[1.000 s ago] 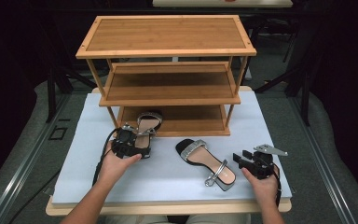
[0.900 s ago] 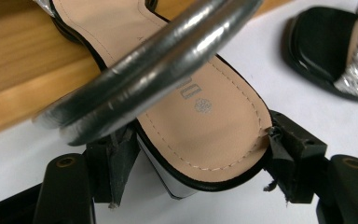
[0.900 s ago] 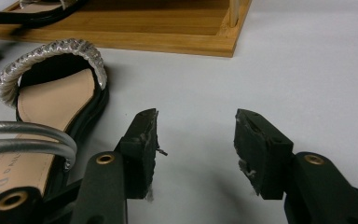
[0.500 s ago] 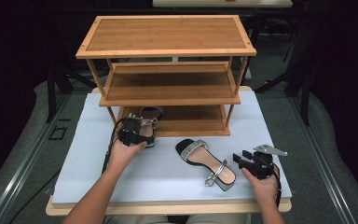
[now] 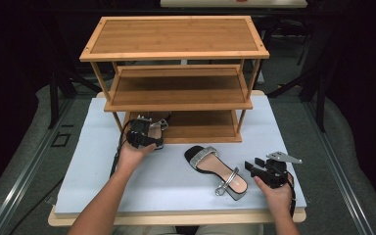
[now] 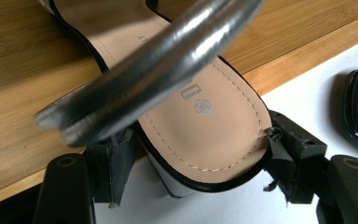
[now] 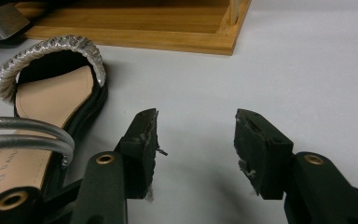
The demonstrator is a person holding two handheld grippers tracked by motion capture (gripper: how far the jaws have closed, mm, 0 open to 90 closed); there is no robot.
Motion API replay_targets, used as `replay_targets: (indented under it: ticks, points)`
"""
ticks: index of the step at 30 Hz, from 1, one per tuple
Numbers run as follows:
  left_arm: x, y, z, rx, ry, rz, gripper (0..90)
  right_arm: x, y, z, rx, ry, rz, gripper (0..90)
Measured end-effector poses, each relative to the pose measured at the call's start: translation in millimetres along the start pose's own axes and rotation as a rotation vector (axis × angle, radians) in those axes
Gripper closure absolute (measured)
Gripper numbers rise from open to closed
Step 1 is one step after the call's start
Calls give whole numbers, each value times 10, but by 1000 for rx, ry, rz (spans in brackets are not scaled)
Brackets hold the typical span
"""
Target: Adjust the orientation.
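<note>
Sandal [image 6: 200,135] heel clamped in your left tool [image 5: 144,135], front on rack [image 5: 176,93] bottom shelf. Looks light, sole stiff, strap floppy: grip heel sides. Right tool [image 7: 196,149] open, empty, beside second sandal [image 5: 215,166] on desk [image 5: 98,161].

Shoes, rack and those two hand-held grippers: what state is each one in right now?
Left hand-held gripper: shut on the heel of one sandal.
Held sandal: front over the rack's bottom shelf, heel at its edge.
Right hand-held gripper: open, holding nothing.
Second sandal: flat on the white table cover, not gripped.
Wooden rack: upright, upper shelves bare.
</note>
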State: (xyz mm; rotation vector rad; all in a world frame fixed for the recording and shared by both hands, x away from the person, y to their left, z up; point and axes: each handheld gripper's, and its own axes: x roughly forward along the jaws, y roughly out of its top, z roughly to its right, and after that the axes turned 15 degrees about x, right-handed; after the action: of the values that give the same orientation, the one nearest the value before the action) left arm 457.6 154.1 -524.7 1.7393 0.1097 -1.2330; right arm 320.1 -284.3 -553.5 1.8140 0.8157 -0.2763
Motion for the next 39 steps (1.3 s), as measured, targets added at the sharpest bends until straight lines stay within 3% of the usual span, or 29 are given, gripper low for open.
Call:
replay_targets:
  ticks: [15,17,19,21,22,27,28,30,31,35,39]
  points:
    - [-20,-46,3,-15,3,24,314,-10,2,-5,-10,-1,-7,485]
    - [-76,-74,15,-7,5,23,331,-14,2,-13,-9,1,-5,485]
    - [-147,-115,26,-31,-28,36,345,-21,8,-29,-14,3,0,484]
    - [-216,-153,38,-11,-34,41,345,-28,14,-58,-20,-3,5,481]
    - [-256,-171,54,-10,-42,40,347,-14,13,-65,-22,27,23,480]
    - [-427,-295,127,21,-62,55,365,-45,30,-152,-54,6,4,480]
    - [-460,-325,138,28,-66,54,372,-48,36,-156,-59,32,-3,480]
    - [-509,-390,161,34,-73,61,380,-53,39,-190,-61,1,7,480]
    - [-544,-419,165,38,-76,61,381,-56,46,-191,-61,32,-2,480]
    - [-659,-521,208,42,-80,86,396,-70,81,-237,-62,46,-7,481]
    - [-746,-622,241,48,-78,97,417,-151,183,-346,-92,104,-20,482]
